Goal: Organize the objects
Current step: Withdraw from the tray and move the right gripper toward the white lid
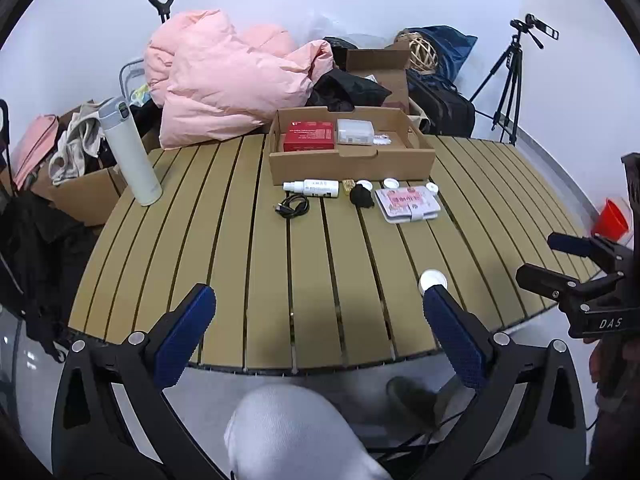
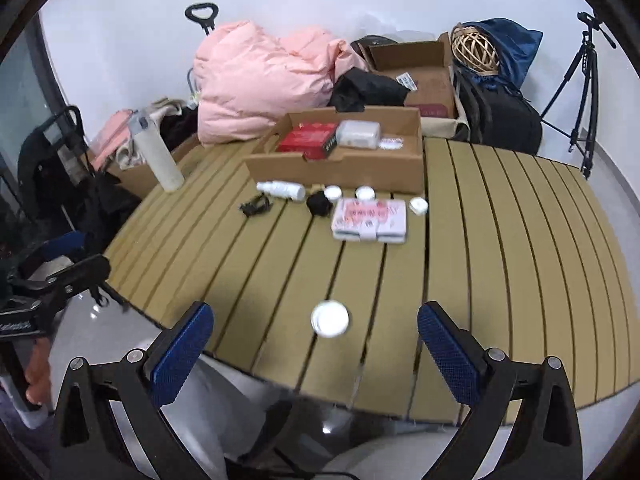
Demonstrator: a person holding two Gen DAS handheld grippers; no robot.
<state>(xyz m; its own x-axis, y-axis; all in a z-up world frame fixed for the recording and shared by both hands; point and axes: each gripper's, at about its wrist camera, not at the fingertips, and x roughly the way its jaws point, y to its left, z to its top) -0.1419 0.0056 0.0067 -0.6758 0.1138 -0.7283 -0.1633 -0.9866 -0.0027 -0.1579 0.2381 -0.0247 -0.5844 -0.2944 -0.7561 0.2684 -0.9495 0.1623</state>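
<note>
On the slatted table [image 1: 248, 264] stands an open cardboard box [image 1: 352, 162] holding a red box [image 1: 309, 136] and a clear plastic case [image 1: 355, 131]. In front of it lie a white spray bottle [image 1: 312, 187], a black cable [image 1: 293, 205], a black lump [image 1: 361, 195], small white jars [image 1: 390, 182] and a pink-printed packet [image 1: 407, 203]. One white jar [image 2: 329, 319] sits alone near the front edge. My left gripper [image 1: 320, 332] hangs open over the front edge, holding nothing. My right gripper [image 2: 316, 356] is open too, just short of that jar.
A tall white flask [image 1: 130, 152] stands at the table's left. A pink quilted coat [image 1: 228, 80], bags and more cartons crowd the far side. A tripod [image 1: 508, 80] stands at the right, a red cup [image 1: 610, 218] beyond the table's right edge. A person's knee [image 1: 292, 432] is below.
</note>
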